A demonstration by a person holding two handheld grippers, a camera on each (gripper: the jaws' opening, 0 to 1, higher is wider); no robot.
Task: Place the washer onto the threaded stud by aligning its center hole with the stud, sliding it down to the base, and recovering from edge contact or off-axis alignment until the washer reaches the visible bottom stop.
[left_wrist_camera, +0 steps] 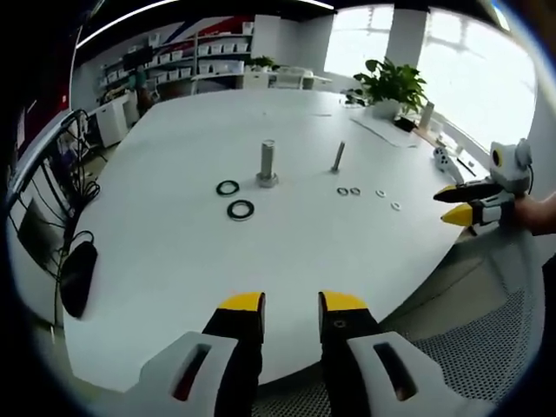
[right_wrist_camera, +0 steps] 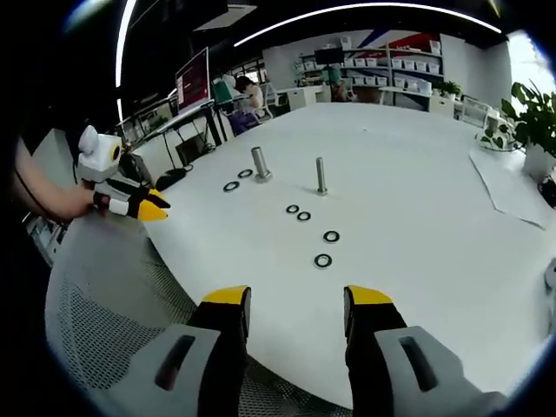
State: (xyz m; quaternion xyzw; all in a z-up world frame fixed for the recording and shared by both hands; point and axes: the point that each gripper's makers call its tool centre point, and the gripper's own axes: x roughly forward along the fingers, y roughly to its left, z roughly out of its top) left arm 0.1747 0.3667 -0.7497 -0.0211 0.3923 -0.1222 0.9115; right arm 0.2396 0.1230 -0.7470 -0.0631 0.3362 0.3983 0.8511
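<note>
1. My left gripper hangs over the near edge of the white table, jaws apart and nothing between them.
2. My right gripper is at its own table edge, jaws spread too, carrying nothing.
3. In the left gripper view the thick stud stands upright mid-table, with two large black washers lying flat just beside it, on its left and nearer me.
4. The thin stud stands to its right, well apart, and it looks slightly tilted in this fisheye.
5. Four small washers lie scattered on the table near the thin stud, none on either stud.
6. In the right gripper view I see the same small washers between my jaws and the thin stud.
7. A potted plant sits at the far side.
</note>
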